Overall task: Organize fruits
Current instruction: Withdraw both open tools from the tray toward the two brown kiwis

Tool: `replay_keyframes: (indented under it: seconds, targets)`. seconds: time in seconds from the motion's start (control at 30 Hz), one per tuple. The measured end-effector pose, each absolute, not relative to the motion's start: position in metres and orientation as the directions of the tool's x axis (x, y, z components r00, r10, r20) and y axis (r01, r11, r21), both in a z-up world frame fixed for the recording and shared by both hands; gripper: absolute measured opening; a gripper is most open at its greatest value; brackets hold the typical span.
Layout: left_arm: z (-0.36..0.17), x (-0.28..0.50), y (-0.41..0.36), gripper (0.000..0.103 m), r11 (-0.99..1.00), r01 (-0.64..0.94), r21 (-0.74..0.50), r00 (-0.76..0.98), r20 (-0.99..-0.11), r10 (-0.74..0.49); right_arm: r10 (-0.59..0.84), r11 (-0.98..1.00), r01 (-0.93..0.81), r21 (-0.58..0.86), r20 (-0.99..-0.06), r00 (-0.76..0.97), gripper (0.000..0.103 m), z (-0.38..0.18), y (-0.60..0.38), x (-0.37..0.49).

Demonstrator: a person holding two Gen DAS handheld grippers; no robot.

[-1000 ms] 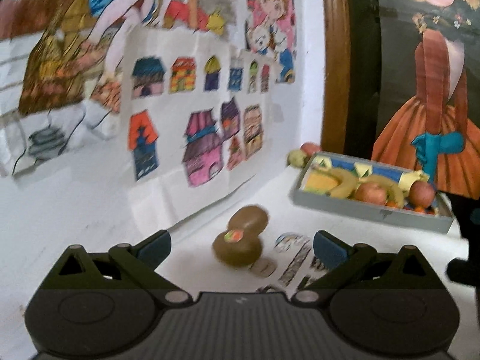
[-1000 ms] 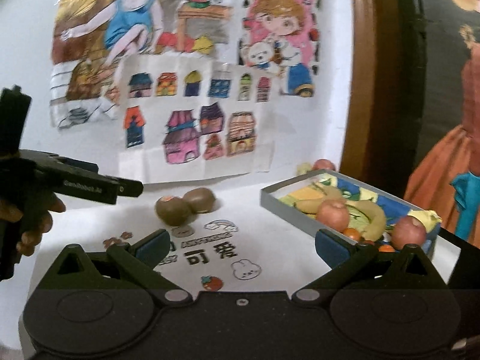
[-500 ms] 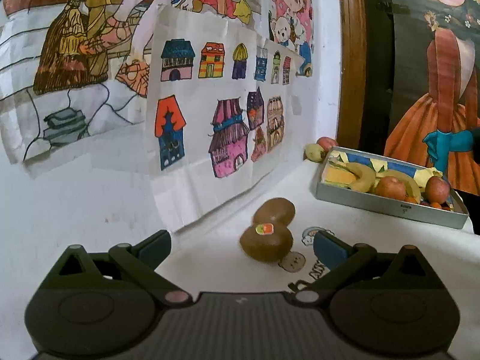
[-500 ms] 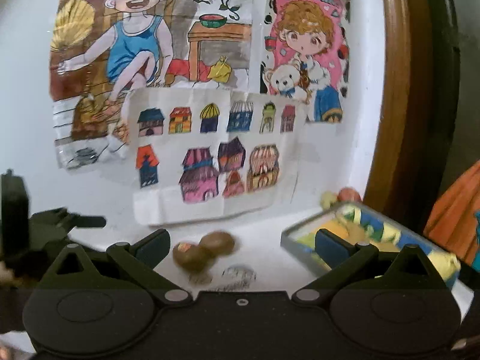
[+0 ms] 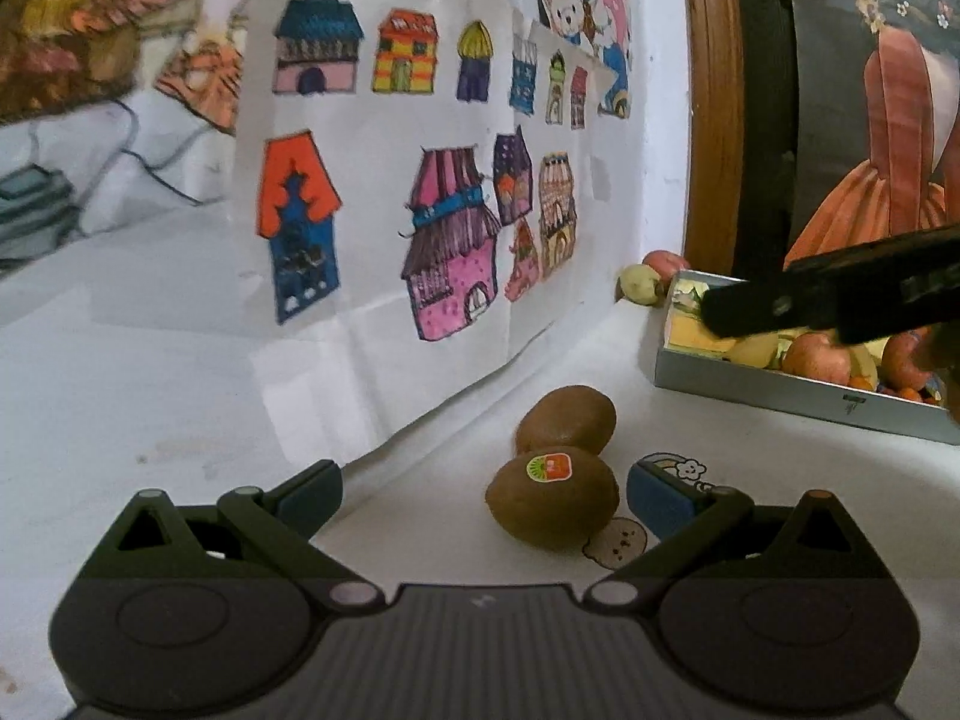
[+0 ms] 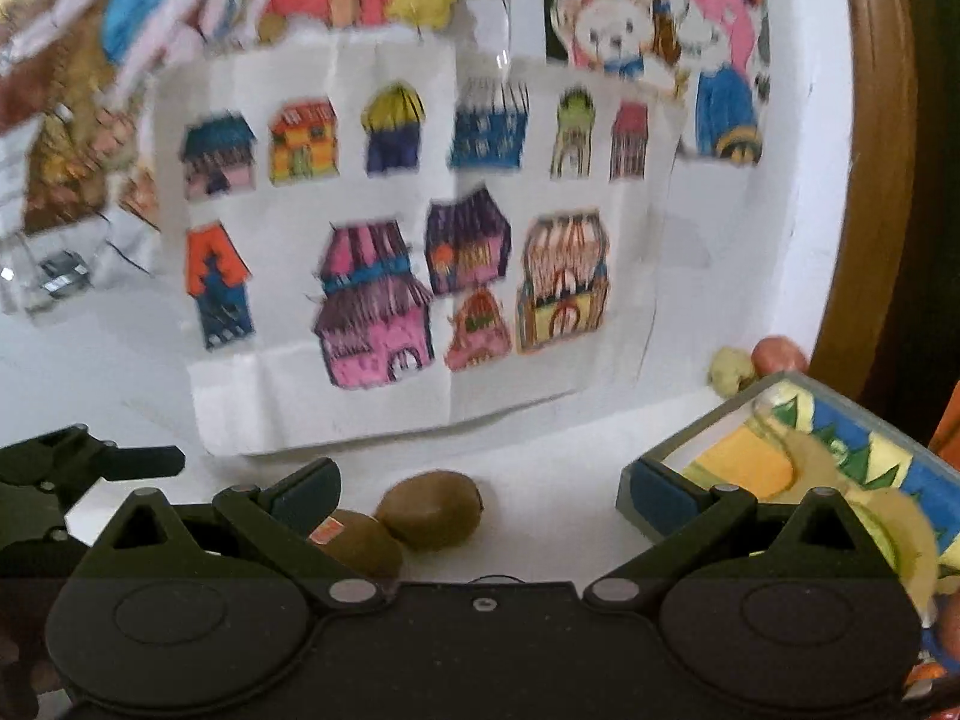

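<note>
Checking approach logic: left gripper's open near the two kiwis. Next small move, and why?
Probably ease the left gripper forward and a little right, then close on the stickered kiwi. Its jaws are open and empty, that kiwi is the nearer one, lying off-centre toward the right finger, and touches the second kiwi.

Two kiwis [image 6: 429, 510] touch between spread blue fingers [image 6: 651, 489], tray [image 6: 690, 450] at right.

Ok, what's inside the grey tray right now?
The grey metal tray holds red apples, a yellow banana and small orange fruits. The right tongs' black arm covers its back part.
</note>
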State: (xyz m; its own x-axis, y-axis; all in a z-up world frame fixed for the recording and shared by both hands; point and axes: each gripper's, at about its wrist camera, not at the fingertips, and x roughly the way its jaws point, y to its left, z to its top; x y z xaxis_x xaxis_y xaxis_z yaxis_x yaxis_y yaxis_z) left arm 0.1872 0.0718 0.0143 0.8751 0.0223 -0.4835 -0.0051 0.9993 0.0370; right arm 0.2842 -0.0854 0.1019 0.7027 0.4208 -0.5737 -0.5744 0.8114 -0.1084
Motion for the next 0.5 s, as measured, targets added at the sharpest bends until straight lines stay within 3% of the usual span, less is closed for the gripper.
replay_keyframes:
  seconds: [0.5]
  targets:
    - [-0.017, 0.221, 0.066, 0.103, 0.996, 0.07, 0.059, 0.851, -0.524, -0.029, 0.422, 0.802, -0.595, -0.048, -0.658, 0.623, 0.102, 0.035, -0.071, 0.346]
